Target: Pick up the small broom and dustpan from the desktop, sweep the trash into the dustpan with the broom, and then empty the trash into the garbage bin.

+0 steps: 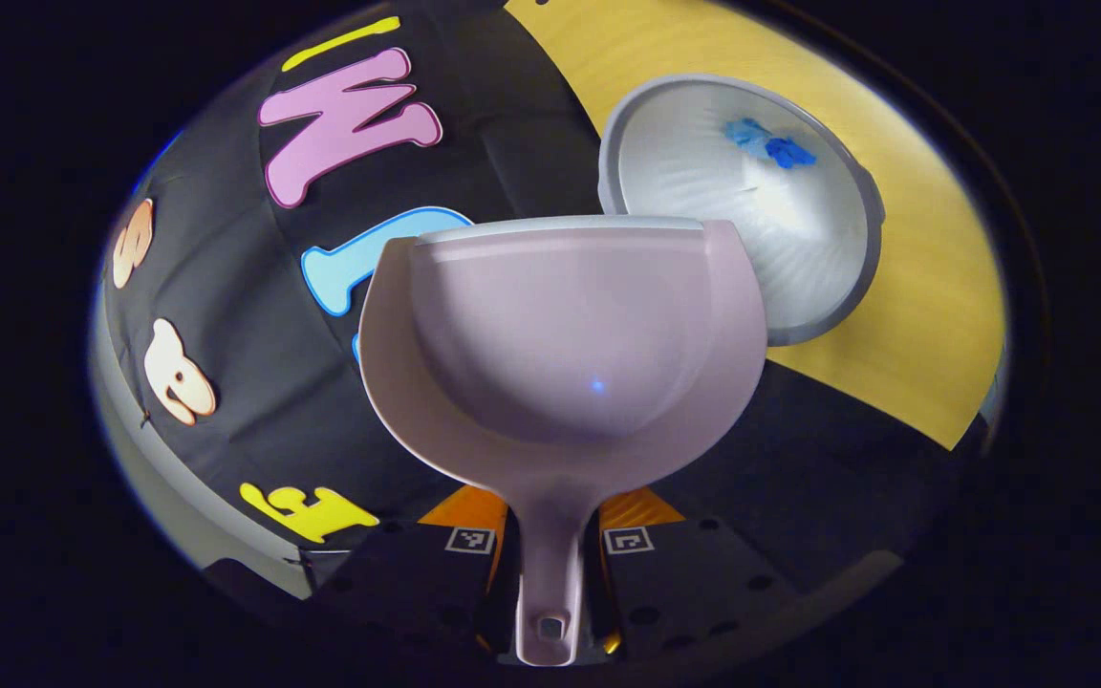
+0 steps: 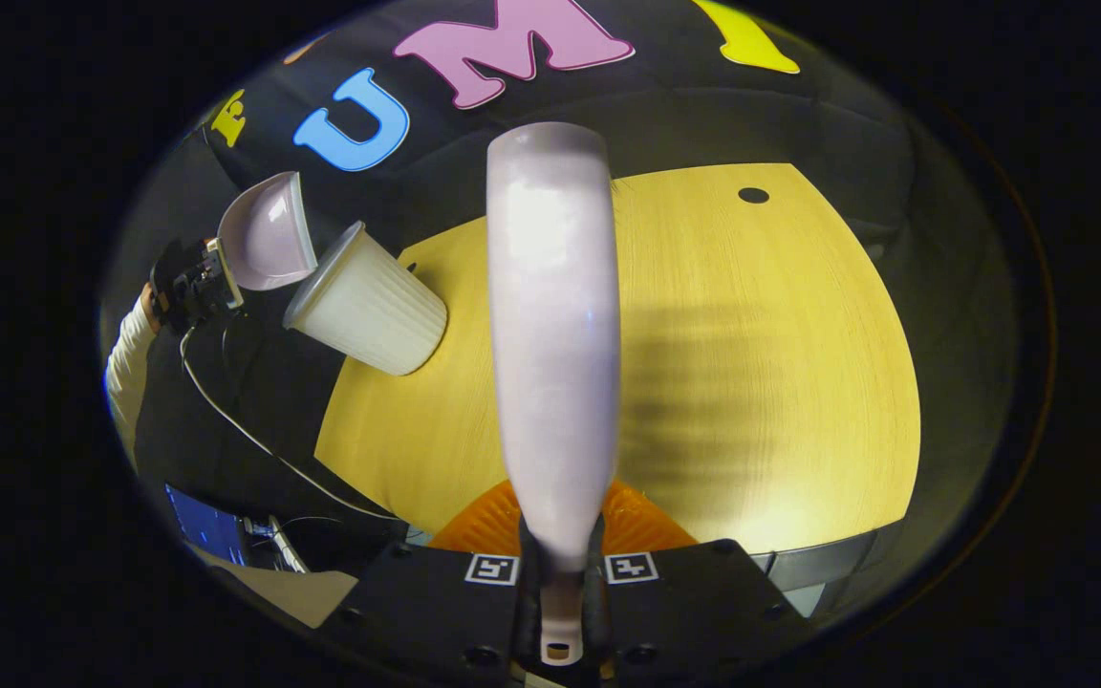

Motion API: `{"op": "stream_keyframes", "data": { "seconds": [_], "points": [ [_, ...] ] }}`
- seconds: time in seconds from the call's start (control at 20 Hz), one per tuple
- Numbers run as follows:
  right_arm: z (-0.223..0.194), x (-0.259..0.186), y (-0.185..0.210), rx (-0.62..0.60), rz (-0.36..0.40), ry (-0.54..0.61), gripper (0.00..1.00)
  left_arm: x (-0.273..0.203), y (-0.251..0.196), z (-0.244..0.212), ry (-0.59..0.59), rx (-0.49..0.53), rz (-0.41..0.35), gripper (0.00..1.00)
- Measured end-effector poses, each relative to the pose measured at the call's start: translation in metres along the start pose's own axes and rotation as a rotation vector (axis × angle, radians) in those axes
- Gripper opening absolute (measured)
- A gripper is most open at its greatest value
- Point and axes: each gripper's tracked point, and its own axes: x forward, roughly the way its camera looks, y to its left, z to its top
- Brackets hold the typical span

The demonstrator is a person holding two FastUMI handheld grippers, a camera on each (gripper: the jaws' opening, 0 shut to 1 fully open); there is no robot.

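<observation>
Left tool pinches stiff, light dustpan by its handle beside bin; right tool pinches broom handle.

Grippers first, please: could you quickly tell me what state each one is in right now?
Left gripper: closed on the dustpan handle, beside the garbage bin.
Right gripper: closed on the broom handle.

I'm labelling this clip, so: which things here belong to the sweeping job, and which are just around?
Job:
dustpan, handle held in the left tongs
broom, handle held in the right tongs
garbage bin with blue trash inside
wooden desktop

Just around:
cable
person's white sleeve
</observation>
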Motion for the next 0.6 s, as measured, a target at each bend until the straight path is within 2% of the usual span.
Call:
{"op": "stream_keyframes", "data": {
  "seconds": [0.1, 0.2, 0.4, 0.6],
  "points": [
    [-0.001, 0.000, 0.000, 0.003, -0.002, -0.002, 0.18, 0.005, -0.001, 0.002, -0.036, -0.056, 0.049, 0.25],
    [-0.001, 0.000, 0.001, 0.006, -0.004, -0.006, 0.18, 0.004, -0.002, 0.008, -0.069, -0.187, 0.031, 0.24],
    [0.008, -0.005, 0.000, 0.022, -0.012, -0.024, 0.18, -0.021, -0.005, 0.018, -0.137, -0.531, 0.042, 0.25],
    [0.016, -0.012, -0.002, 0.031, -0.028, -0.044, 0.18, -0.035, 0.004, 0.052, -0.267, -0.879, -0.023, 0.25]
  ]
}}
